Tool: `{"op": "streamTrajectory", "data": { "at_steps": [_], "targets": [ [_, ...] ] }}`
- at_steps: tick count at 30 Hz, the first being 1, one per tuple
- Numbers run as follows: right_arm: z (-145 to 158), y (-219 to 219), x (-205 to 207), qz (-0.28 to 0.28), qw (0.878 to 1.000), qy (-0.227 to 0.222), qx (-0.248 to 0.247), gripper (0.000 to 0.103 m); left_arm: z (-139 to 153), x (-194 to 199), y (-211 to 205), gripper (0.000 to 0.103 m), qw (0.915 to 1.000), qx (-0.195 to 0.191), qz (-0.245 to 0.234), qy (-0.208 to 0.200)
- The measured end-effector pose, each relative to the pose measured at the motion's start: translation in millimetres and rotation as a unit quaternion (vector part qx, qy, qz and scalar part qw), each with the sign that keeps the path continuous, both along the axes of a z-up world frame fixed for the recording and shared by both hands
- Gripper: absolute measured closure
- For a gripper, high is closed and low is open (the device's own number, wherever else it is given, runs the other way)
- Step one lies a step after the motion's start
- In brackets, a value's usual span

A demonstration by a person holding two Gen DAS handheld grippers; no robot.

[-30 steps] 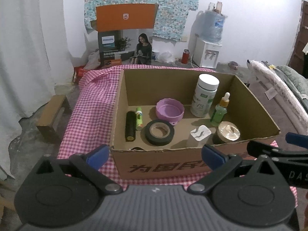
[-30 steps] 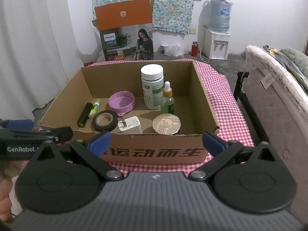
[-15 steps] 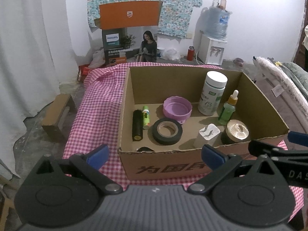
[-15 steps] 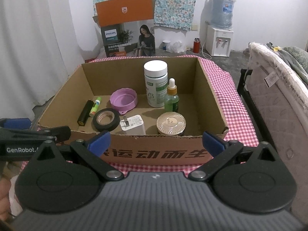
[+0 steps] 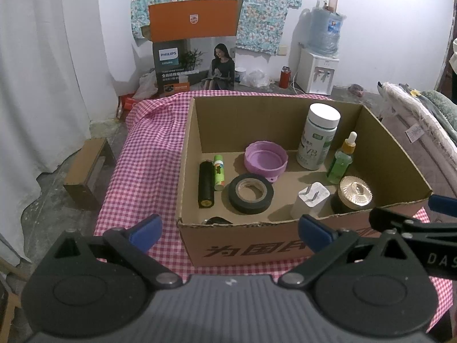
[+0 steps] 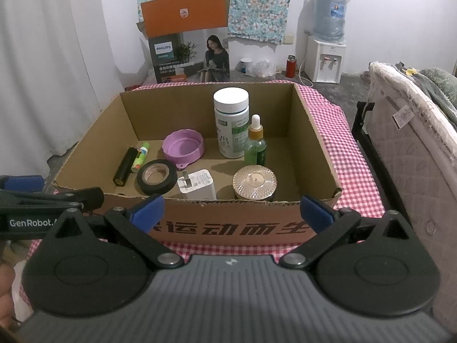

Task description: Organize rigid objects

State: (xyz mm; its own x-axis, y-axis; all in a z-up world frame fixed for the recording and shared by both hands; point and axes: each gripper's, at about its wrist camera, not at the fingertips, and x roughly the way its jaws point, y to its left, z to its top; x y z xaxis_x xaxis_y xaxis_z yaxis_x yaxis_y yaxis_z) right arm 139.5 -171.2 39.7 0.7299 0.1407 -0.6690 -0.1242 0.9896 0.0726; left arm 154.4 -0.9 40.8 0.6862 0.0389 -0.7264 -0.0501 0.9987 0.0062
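Grippers sit side by side in front of the cardboard box, both level and aimed forward over its near wall. Left gripper: blue-padded fingers spread wide apart, nothing between them, tips just short of the box front. Right gripper: fingers likewise wide apart and empty, tips at the height of the box's printed front. Each gripper shows at the edge of the other's view, near but not touching. Part of a hand shows at the lower left edge of the right wrist view.

Box stands on a red-and-white checked cloth. Contents, left to right:
- black cylinder lying flat, a green glue stick just beside it
- black tape roll lying flat, near the front
- purple lid behind the tape, open side up
- white charger near the front wall
- gold-topped jar right of the charger
- green dropper bottle upright behind the jar
- white-capped bottle upright, just behind the dropper

A dark item at the front left corner inside the box is mostly hidden; cannot identify it.
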Motion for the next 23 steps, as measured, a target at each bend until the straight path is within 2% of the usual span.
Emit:
{"op": "streamTrajectory", "data": {
  "at_steps": [23],
  "targets": [
    [2.2, 0.6, -1.3, 0.002, 1.0, 0.0, -0.004, 0.001, 1.4, -0.5, 0.8, 0.001, 1.0, 0.0, 0.001, 0.0]
  ]
}}
